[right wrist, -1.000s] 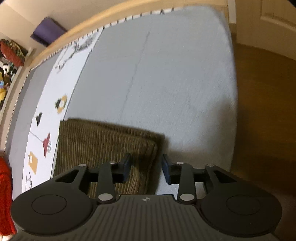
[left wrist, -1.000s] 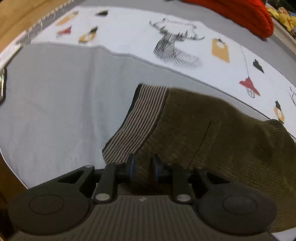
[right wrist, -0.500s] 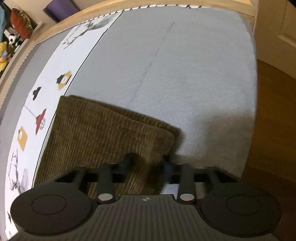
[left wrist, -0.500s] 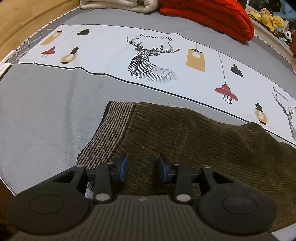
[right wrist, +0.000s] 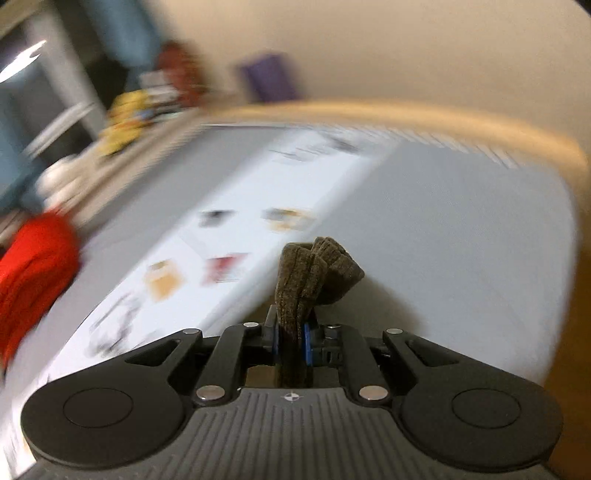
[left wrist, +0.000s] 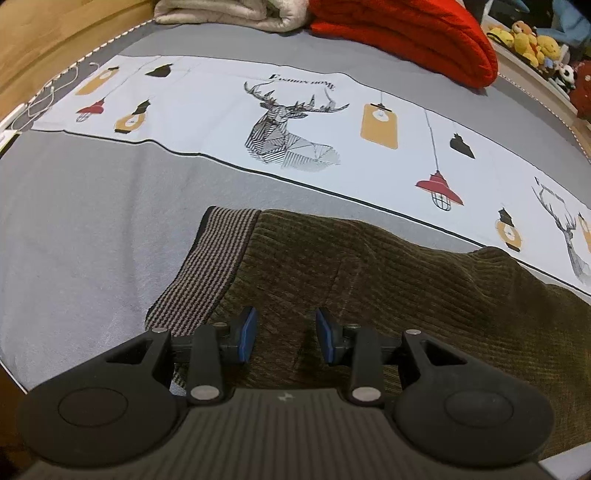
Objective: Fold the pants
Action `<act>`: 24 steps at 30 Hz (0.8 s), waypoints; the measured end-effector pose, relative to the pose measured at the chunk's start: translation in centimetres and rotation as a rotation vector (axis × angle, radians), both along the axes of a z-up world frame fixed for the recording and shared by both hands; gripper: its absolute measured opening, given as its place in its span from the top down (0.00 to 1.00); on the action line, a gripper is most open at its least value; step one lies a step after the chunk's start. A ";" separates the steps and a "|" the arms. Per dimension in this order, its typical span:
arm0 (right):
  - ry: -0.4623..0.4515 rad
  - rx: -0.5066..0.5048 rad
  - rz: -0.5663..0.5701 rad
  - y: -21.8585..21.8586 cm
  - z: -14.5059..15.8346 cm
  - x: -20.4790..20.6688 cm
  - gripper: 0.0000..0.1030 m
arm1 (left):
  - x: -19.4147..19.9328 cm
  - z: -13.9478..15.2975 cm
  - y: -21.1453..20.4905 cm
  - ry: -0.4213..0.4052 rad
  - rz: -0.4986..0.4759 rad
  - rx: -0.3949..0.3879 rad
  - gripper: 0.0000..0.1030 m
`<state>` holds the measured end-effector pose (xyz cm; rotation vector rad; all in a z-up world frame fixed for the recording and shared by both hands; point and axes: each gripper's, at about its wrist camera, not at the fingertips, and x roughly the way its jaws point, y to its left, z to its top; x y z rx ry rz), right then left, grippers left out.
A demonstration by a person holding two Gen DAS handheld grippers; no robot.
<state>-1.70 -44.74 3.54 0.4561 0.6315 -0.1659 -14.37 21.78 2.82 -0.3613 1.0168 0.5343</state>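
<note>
On the bed (left wrist: 92,229), the brown corduroy pants (left wrist: 388,280) lie partly folded. The right gripper (right wrist: 291,341) has just clenched on a leg end (right wrist: 314,273) for another fold; the left gripper (left wrist: 284,336), fingers released, hovers near the striped waistband (left wrist: 218,258).

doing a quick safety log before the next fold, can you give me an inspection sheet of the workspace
surface: bed with a grey cover and a white printed band.
job's things: olive corduroy pants lie flat, striped waistband at their left end; a bunched end is pinched in the right tool.
clutter: red blanket, beige blanket, plush toys on a shelf.
grippers: left tool open over the pants near the waistband; right tool has just been closing and is shut on the pants.
cables: white cable at the bed's far left edge.
surroundings: wood bed frame, wall; the right view is blurred.
</note>
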 end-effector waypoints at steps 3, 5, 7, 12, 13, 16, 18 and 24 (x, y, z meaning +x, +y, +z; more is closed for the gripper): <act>-0.075 -0.166 0.231 8.0 1.5 -0.9 0.88 | 0.1 0.0 -0.2 -0.003 -0.007 0.004 0.62; -0.139 -0.277 0.396 13.8 1.8 -2.2 0.88 | 0.2 0.0 -0.3 -0.002 -0.007 0.004 0.62; -0.199 -0.374 0.570 19.4 1.5 -3.9 0.88 | 0.4 0.0 -0.3 -0.001 -0.011 0.003 0.62; -0.173 -0.441 0.963 29.9 -1.6 -8.4 0.88 | 0.7 -0.1 -0.4 0.002 -0.015 -0.002 0.62; -0.133 -0.443 1.045 31.6 -2.8 -9.3 0.88 | 0.8 -0.2 -0.3 0.004 -0.017 -0.005 0.62; -0.007 -0.537 1.262 35.8 -6.5 -12.0 0.88 | 0.9 -0.2 -0.3 0.003 -0.019 -0.010 0.62; 0.011 -0.662 1.294 37.2 -8.4 -13.1 0.88 | 0.9 -0.3 -0.4 0.005 -0.020 -0.012 0.61; -0.095 -0.656 1.237 37.2 -6.5 -13.4 0.88 | 1.3 -0.3 -0.9 0.004 -0.046 -0.007 0.61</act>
